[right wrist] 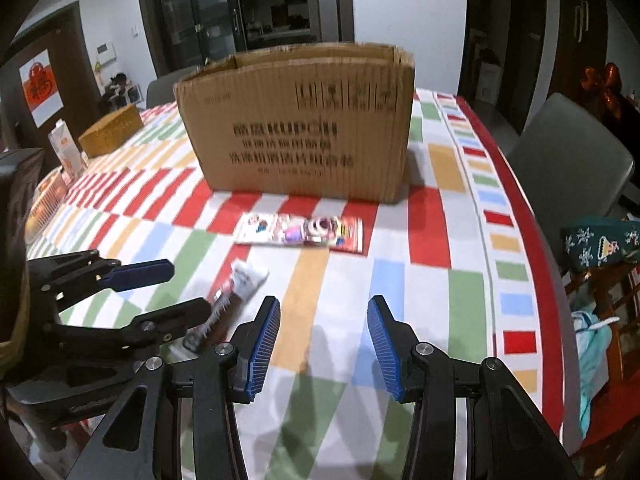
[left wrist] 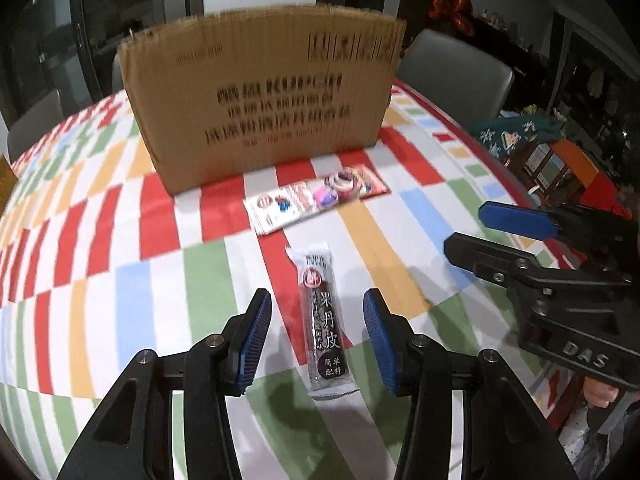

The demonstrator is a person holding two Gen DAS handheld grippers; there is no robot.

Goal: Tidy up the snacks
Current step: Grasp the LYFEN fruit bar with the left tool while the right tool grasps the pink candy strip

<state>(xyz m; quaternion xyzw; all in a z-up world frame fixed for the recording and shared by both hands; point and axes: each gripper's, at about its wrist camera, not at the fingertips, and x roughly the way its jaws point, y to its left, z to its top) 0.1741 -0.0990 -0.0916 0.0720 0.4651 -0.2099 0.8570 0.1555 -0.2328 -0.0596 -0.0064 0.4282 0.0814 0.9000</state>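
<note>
A dark fruit-leather bar in a clear wrapper lies on the checked tablecloth, pointing away from me. My left gripper hangs low over it, open, one blue pad on each side and neither touching. In the right wrist view the bar lies beside the left gripper. Just to the bar's right, my right gripper is open with only cloth between its fingers; it also shows as the right gripper. A flat colourful snack packet lies further back, in front of an open cardboard box.
A wicker basket and a small carton stand at the far left of the table. Grey chairs stand by the right and far sides. A green patterned cloth lies beyond the table's red right edge.
</note>
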